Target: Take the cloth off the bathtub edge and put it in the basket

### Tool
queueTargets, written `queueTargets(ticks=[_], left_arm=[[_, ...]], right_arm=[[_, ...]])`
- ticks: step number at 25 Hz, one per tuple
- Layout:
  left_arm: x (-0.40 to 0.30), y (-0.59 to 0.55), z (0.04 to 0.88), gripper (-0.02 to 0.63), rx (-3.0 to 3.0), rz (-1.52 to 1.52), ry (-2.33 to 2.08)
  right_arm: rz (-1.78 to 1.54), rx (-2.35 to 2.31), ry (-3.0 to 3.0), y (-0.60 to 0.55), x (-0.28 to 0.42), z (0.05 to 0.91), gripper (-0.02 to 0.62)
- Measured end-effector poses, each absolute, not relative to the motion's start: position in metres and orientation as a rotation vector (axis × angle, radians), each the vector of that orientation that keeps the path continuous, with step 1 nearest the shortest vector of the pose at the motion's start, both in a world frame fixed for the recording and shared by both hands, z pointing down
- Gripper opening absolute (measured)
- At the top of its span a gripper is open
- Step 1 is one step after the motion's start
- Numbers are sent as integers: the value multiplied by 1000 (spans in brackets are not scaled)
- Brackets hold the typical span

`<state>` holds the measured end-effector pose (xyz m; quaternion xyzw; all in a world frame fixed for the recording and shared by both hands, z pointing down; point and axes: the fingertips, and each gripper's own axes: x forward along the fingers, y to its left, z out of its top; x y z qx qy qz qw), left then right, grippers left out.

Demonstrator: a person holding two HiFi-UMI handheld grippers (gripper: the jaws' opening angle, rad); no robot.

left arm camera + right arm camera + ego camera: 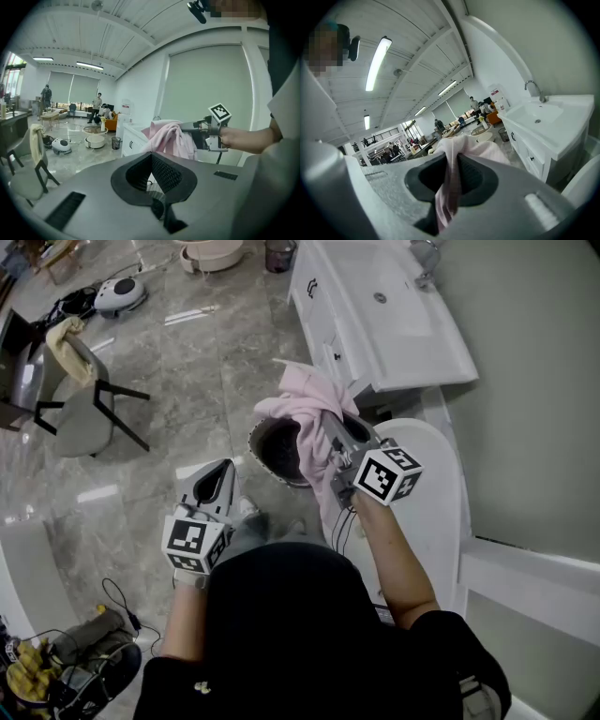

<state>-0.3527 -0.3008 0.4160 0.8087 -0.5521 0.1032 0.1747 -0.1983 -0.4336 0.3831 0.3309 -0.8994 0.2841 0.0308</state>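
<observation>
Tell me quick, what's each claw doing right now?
Left gripper: closed, empty.
Right gripper: closed on the pink cloth.

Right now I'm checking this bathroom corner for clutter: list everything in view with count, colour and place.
cloth: one, pink, hanging from the right gripper over the basket
basket: one, dark, on the floor by the bathtub
bathtub: one, white, right
sink cabinet: one, white, beyond the basket
chair: one, grey, black legs, left
robot vacuum: one, white, far left floor
basin: one, pale, far floor
waste bin: one, dark, beside the basin
left gripper: one, grey, shut, empty, lower left
right gripper: one, grey, shut on the cloth
</observation>
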Motion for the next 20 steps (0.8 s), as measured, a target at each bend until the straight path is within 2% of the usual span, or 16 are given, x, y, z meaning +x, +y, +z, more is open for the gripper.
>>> queueTargets(ticks=[10,20], left_arm=[[-416,-369,411,6,2344,296,-1511],[-428,-395,404,6,2283,259,-1576]], right_arm=[[823,1089,-2790,-508,-258,368,51],[806,950,-2828,-555,-302,351,51]])
